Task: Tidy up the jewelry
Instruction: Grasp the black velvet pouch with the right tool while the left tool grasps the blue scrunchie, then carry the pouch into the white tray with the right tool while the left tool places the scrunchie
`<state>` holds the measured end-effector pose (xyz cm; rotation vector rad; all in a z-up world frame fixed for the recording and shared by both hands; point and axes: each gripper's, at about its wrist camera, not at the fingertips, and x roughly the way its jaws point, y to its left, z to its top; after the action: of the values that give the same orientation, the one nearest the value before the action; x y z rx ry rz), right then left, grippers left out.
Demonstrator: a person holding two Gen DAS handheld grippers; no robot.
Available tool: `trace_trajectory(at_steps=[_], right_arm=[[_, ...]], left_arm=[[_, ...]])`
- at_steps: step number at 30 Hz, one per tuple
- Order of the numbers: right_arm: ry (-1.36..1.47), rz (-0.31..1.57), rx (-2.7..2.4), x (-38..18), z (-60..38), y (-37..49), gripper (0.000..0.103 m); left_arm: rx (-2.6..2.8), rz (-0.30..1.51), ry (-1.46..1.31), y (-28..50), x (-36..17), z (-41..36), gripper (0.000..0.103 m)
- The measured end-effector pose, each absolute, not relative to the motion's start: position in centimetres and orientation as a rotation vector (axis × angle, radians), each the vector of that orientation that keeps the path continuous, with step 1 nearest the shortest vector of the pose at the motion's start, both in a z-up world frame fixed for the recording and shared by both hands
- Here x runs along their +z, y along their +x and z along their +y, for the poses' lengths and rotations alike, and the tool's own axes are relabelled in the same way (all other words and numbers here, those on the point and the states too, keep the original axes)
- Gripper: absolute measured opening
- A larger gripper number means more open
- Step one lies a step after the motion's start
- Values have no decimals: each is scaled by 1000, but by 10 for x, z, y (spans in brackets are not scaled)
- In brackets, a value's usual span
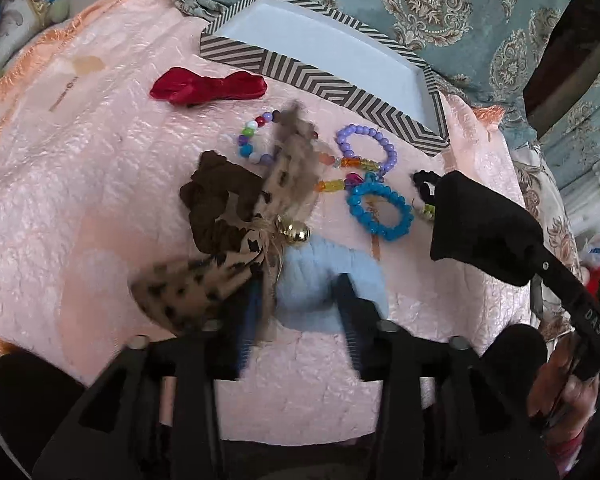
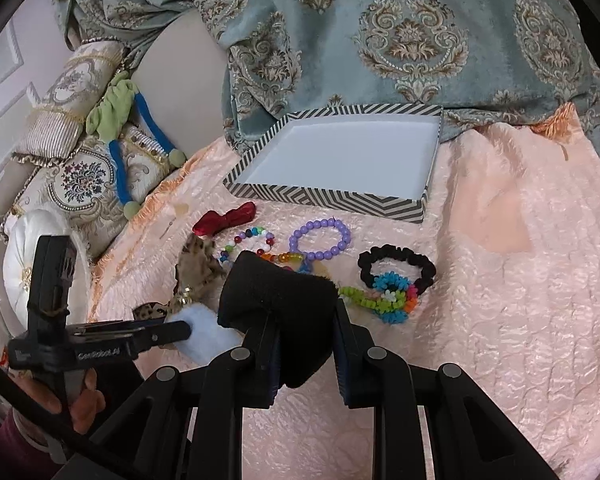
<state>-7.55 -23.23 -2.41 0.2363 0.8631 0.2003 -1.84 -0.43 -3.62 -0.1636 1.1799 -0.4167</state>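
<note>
Jewelry lies spread on the pink bedcover (image 2: 500,280) before the striped box (image 2: 324,196), whose white inside holds nothing. Your left gripper (image 1: 296,292) pinches a light blue fuzzy piece (image 1: 324,280), beside the leopard bow (image 1: 204,280). Your right gripper (image 2: 304,320) pinches a black foam-like piece (image 2: 276,300). The purple bead bracelet (image 2: 320,240) and the black scrunchie (image 2: 396,264) lie near the box.

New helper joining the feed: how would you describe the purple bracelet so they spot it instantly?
Find the striped box on the pink quilt. Just in front of its near wall lies the purple bracelet, between a multicoloured bracelet and a black scrunchie. It alone is uniform lilac.
</note>
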Motion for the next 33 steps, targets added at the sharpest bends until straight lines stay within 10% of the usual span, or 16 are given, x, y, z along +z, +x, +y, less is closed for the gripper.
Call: trace_trajectory(at_steps=[19, 24, 33], right_arm=[[285, 892, 228, -37, -239, -76, 21], [287, 882, 224, -34, -241, -79, 21], [285, 820, 222, -8, -240, -82, 21]], left_arm=[[-330, 1180, -234, -26, -56, -16, 62], [-361, 1170, -249, -29, -60, -20, 26], [-513, 1099, -241, -55, -4, -14, 23]])
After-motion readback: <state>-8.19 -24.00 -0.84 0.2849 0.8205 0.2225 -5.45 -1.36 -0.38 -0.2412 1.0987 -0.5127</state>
